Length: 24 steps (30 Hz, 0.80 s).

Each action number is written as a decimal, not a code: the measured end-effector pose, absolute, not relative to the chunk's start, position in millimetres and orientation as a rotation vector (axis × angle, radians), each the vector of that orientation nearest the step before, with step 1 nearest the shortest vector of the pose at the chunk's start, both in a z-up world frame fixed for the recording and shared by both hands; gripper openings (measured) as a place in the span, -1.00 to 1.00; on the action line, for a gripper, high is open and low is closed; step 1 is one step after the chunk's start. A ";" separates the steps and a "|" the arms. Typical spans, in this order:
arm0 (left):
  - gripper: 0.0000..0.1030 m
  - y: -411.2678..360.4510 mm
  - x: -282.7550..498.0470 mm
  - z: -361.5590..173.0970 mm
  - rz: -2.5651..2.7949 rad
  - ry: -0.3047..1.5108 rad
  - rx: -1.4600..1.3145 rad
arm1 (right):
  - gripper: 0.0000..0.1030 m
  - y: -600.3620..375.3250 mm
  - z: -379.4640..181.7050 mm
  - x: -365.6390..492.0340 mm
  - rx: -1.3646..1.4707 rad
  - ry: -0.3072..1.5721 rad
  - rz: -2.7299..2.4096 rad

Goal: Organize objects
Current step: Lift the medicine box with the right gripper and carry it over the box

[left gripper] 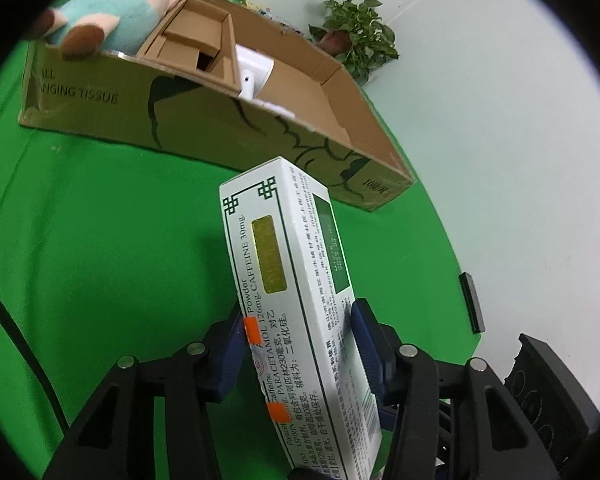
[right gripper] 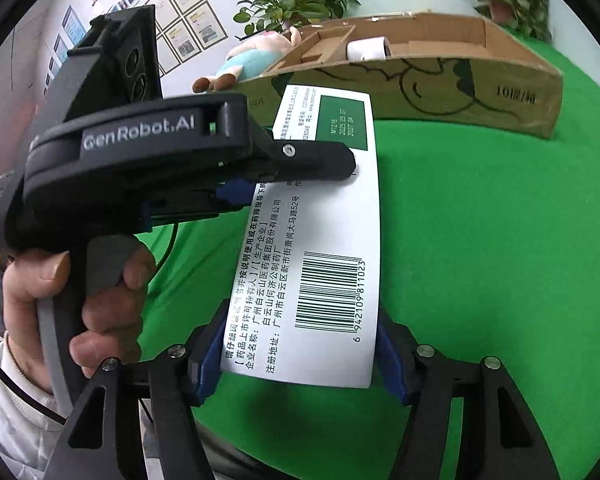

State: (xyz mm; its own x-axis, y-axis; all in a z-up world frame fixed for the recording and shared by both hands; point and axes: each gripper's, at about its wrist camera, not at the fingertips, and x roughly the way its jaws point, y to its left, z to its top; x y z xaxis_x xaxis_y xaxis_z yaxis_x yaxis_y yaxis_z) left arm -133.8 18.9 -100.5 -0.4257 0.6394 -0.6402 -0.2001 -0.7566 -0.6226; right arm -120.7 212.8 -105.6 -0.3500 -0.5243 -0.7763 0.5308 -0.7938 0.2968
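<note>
While both of your tongs squeeze the white medicine box (left gripper: 296, 300), it hangs above the green cloth (left gripper: 100, 240). Your left tongs (left gripper: 300, 344) pinch its long sides. Your right tongs (right gripper: 300, 356) pinch the end by the barcode. Past the tips of both tongs sits the big cardboard box (right gripper: 440, 92), with a stuffed toy (left gripper: 112, 20) at one end.

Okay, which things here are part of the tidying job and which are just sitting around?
In play:
medicine box, gripped by left gripper and right gripper
cardboard box
plush toy
white roll

Just around:
potted plants
wall posters
green cloth
</note>
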 end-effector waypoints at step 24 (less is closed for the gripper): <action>-0.15 86.1 -194.0 49.4 2.221 -0.344 -0.866 | 0.16 241.2 11.3 -186.2 0.888 0.074 -2.500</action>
State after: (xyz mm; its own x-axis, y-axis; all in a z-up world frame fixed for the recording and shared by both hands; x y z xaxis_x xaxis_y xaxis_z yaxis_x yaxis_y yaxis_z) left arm -194.0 86.1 49.4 -0.5180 0.7062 -0.4826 -0.5272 -0.7079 -0.4700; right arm -186.2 241.2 11.3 -0.6724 -0.4236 -0.6069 0.4587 -0.8821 0.1074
